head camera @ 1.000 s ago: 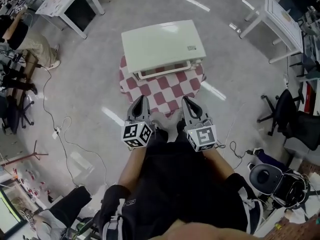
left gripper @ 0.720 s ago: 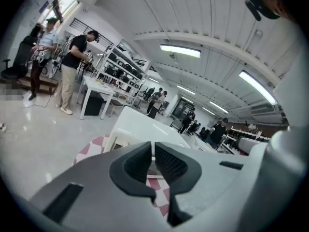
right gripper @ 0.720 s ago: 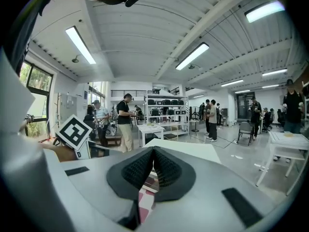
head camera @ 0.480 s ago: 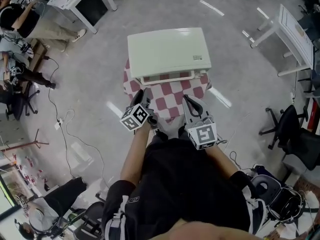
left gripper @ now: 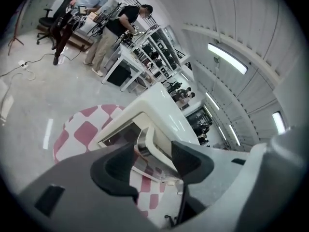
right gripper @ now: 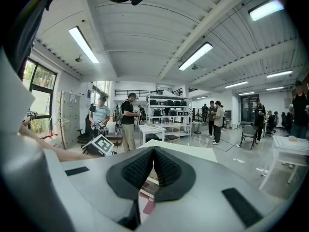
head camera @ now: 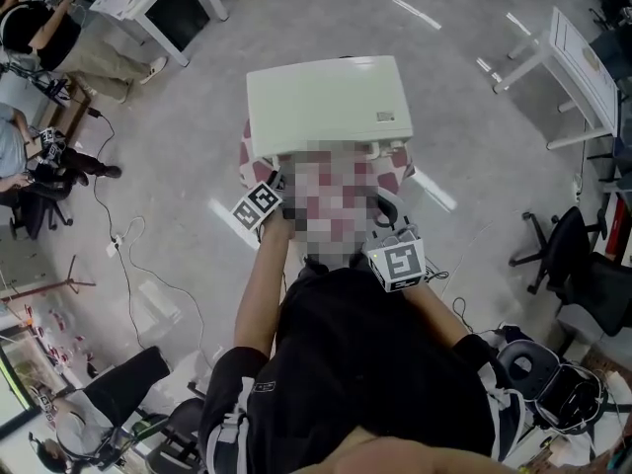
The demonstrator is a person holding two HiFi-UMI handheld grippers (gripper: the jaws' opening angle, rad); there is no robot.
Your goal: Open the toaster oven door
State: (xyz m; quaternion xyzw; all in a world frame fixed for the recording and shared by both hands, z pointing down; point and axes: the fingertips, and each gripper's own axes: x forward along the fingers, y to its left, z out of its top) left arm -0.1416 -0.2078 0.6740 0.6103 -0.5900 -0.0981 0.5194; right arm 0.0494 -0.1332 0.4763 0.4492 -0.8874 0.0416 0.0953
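I noted the boxy cream toaster oven on the red-checked bench. Left claw was opening around its door handle; right claw closed tight, empty.

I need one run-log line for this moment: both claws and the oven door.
left claw: opening, aimed at door handle, no grip | right claw: shut, empty, held back | toaster oven door: shut

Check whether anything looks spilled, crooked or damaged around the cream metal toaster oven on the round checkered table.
Nothing stands out. The cream metal toaster oven looks intact and sits squarely on the red-and-white checkered tablecloth. No spill or debris shows on the visible cloth, though a blurred patch covers part of it in the head view.
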